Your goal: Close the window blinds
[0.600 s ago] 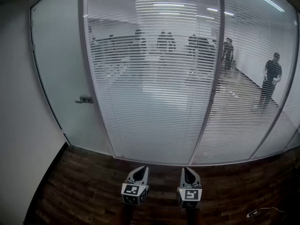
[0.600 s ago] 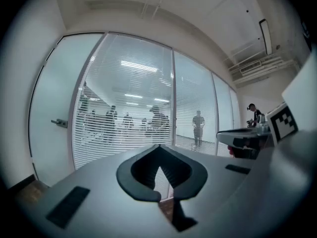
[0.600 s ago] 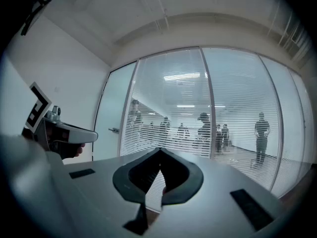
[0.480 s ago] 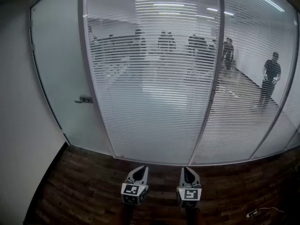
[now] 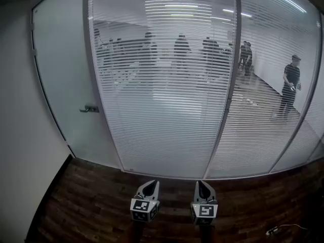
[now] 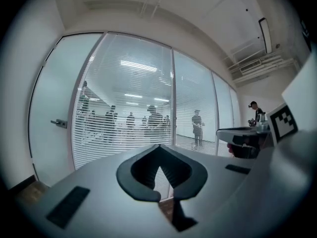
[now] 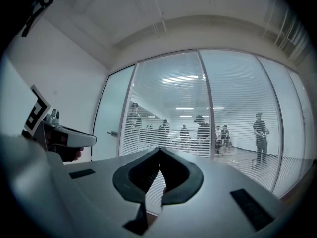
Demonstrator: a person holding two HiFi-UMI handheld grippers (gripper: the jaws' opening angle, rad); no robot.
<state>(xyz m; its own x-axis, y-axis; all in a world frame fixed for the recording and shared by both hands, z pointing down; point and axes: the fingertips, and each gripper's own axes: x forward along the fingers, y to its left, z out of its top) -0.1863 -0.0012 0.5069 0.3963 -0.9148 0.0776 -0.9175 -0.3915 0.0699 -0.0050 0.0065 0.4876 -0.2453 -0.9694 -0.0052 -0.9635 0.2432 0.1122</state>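
Observation:
White slatted blinds (image 5: 162,95) hang behind a glass wall, their slats tilted partly open so people in the room beyond show through; they also fill the left gripper view (image 6: 129,128) and the right gripper view (image 7: 173,118). My left gripper (image 5: 150,184) and right gripper (image 5: 203,185) are held low over the dark wood floor, side by side, some way short of the glass. Both are shut with nothing between the jaws (image 6: 159,148) (image 7: 159,150). No cord or wand of the blinds is visible.
A frosted glass door (image 5: 63,85) with a metal handle (image 5: 91,108) stands left of the blinds. Metal mullions (image 5: 230,85) split the glass panels. A white wall (image 5: 20,135) runs along the left. A small cable end (image 5: 273,230) lies on the floor, lower right.
The grippers stay where they were. The view has shifted very slightly, and the people behind the glass have moved a little.

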